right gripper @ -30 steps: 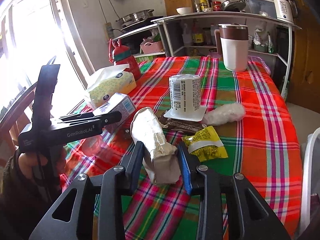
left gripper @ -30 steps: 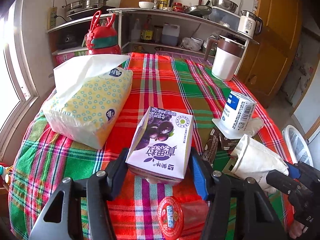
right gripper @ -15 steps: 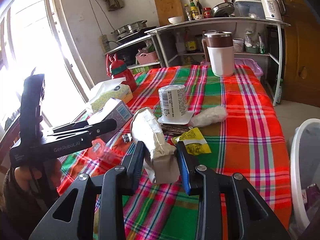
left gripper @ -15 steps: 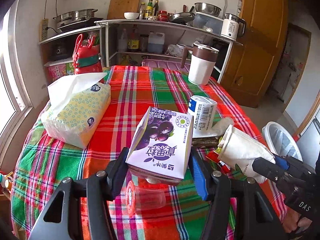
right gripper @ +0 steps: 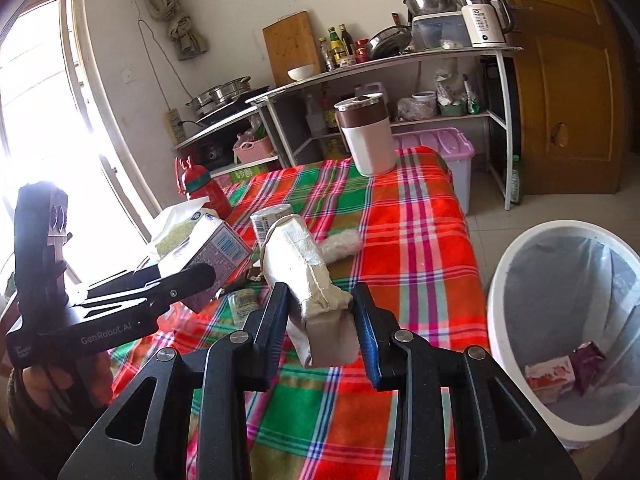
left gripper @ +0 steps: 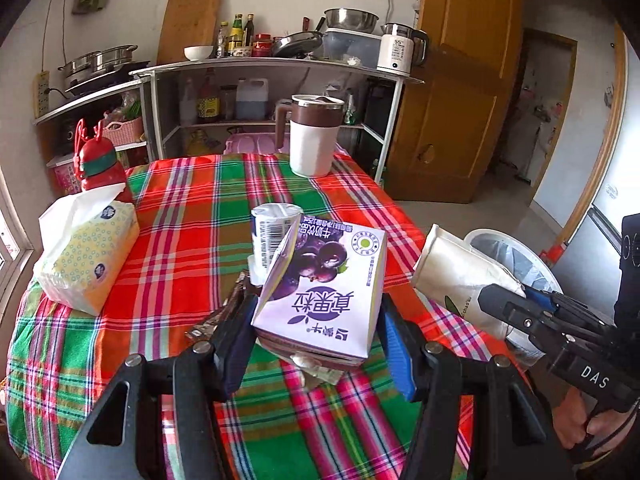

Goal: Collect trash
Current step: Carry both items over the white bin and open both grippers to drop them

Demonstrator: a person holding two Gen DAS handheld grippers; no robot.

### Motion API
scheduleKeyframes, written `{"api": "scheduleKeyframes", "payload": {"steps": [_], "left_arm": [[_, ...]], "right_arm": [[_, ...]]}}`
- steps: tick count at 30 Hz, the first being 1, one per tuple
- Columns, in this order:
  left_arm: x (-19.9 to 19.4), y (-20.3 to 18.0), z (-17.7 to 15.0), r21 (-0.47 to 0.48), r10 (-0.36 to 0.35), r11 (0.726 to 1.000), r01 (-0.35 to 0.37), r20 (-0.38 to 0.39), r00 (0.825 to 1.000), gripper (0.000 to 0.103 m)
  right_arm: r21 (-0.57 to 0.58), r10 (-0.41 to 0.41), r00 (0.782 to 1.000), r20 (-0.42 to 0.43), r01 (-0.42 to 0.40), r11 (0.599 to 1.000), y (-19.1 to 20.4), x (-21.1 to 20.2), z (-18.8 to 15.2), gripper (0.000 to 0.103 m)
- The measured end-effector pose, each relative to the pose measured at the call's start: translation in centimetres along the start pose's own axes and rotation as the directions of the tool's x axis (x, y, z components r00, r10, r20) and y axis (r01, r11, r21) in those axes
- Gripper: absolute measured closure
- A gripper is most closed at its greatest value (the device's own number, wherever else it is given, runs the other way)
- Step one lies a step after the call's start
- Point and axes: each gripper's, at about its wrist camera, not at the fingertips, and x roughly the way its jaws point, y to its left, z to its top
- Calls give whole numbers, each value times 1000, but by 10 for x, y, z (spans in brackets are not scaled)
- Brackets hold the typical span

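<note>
The left gripper [left gripper: 316, 328] was clamped on a purple milk carton [left gripper: 324, 284], its two pads pressed against the carton's sides, holding it clear above the plaid tablecloth [left gripper: 192, 216]. The right gripper [right gripper: 322, 316] pinched a crumpled white paper cup [right gripper: 304, 264] by its base — jaws narrow, the cup squashed between them and off the table. Both hung near the table's edge, close beside each other. On the floor just past that edge stood a white trash bin [right gripper: 508, 264], lined with clear plastic, a few wrappers already lying inside. On the cloth sat a yoghurt cup [left gripper: 272, 228], a tissue pack [left gripper: 88, 252], a red bottle [left gripper: 98, 160] and a brown-topped jug [left gripper: 314, 136].
</note>
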Motion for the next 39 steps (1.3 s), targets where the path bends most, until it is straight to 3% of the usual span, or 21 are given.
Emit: {"api": "scheduleKeyframes", "payload": {"steps": [23, 30, 39], "left_arm": [[33, -125, 16, 155, -170, 972, 174, -40, 985, 43], [46, -163, 15, 212, -203, 954, 214, -75, 976, 43], [67, -203, 11, 249, -228, 934, 256, -135, 964, 43]], "right_arm": [[132, -192, 979, 62, 183, 974, -94, -68, -6, 69], [173, -273, 961, 48, 261, 950, -127, -83, -12, 69], [188, -390, 920, -14, 386, 903, -158, -85, -20, 68]]}}
